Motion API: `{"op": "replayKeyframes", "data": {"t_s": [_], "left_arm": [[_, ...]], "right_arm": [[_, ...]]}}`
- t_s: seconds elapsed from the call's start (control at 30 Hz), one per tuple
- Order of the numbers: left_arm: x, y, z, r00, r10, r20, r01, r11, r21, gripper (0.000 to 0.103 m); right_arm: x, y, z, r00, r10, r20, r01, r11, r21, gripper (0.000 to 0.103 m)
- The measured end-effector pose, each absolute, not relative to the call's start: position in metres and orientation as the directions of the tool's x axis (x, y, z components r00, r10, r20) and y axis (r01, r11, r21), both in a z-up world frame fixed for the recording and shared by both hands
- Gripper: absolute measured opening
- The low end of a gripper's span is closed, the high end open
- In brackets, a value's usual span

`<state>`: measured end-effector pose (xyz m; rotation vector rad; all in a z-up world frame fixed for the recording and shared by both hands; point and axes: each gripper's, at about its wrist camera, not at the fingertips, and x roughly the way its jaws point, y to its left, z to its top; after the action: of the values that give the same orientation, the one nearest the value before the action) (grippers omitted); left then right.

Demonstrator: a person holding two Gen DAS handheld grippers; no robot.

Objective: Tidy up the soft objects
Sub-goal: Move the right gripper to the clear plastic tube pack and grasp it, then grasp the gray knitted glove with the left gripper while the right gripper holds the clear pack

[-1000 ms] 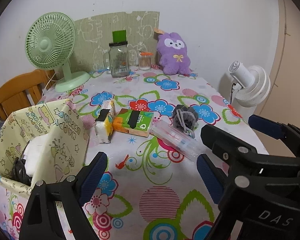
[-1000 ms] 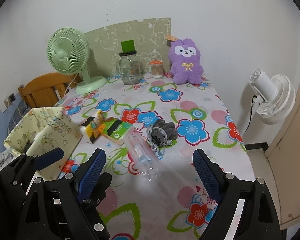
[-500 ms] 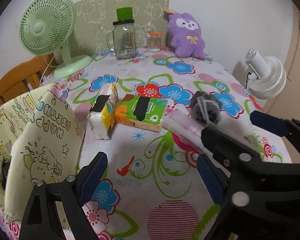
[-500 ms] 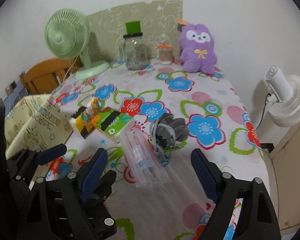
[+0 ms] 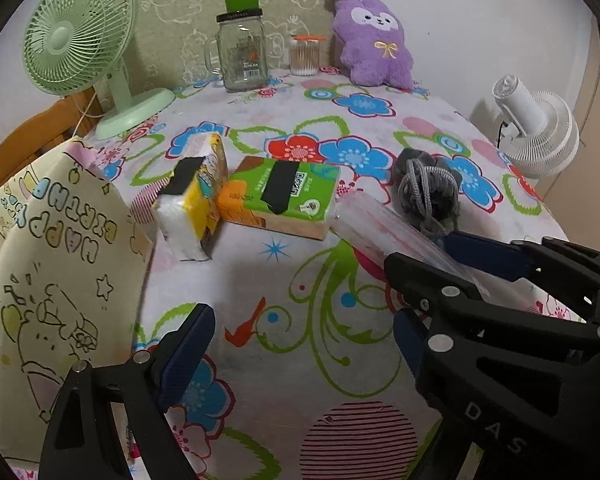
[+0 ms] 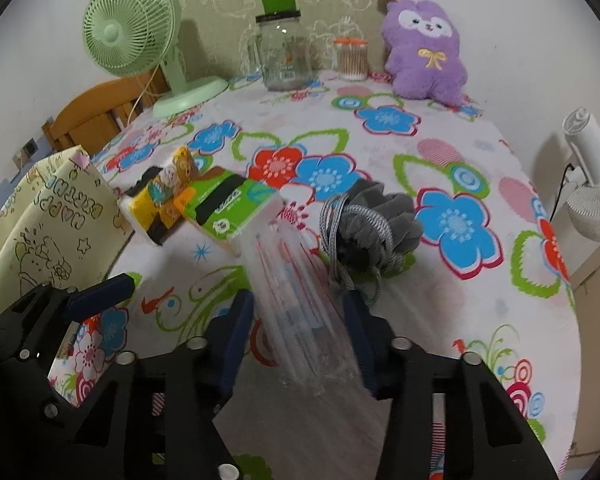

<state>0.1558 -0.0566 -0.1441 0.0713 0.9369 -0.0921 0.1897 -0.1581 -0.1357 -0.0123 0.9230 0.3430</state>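
The right tool (image 6: 298,332) is closing around the clear plastic packet (image 6: 296,288), whose long axis runs straight ahead from its fingers along the floral worktop (image 6: 440,292); left tool (image 5: 304,344) gapes empty.

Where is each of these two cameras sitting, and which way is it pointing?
Left wrist: on the left gripper, looking down across the flowered table; its open blue fingers show, and the right gripper crosses in.
Right wrist: on the right gripper, jaws closing around a clear plastic pack; the left gripper's finger shows.
Both share the green tissue pack, grey sponge, purple plush.
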Motion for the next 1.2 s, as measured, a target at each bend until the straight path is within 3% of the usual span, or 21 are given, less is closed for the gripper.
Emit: {"op": "replayKeyframes", "data": {"t_s": [0.2,0.3,1.2], "left_arm": [[0.153,-0.062,-0.144,0.594,-0.022,-0.804,0.114,0.992,0.056,0.092],[0.149,-0.068,-0.141,0.602,-0.016,-0.798,0.115,0.991,0.068,0.092],[0.153,-0.145,-0.099,0.663,-0.117,-0.74,0.249,0.966,0.071,0.092]], "right_arm": [[0.182,-0.154,-0.132,0.549,0.318,-0.773,-0.353,0.926,0.13,0.025],[0.178,-0.158,-0.131,0.548,0.334,-0.767,-0.356,0.923,0.147,0.02],[0.152,-0.243,-0.084,0.695,0.262,-0.67,-0.216,0.964,0.153,0.02]]}}
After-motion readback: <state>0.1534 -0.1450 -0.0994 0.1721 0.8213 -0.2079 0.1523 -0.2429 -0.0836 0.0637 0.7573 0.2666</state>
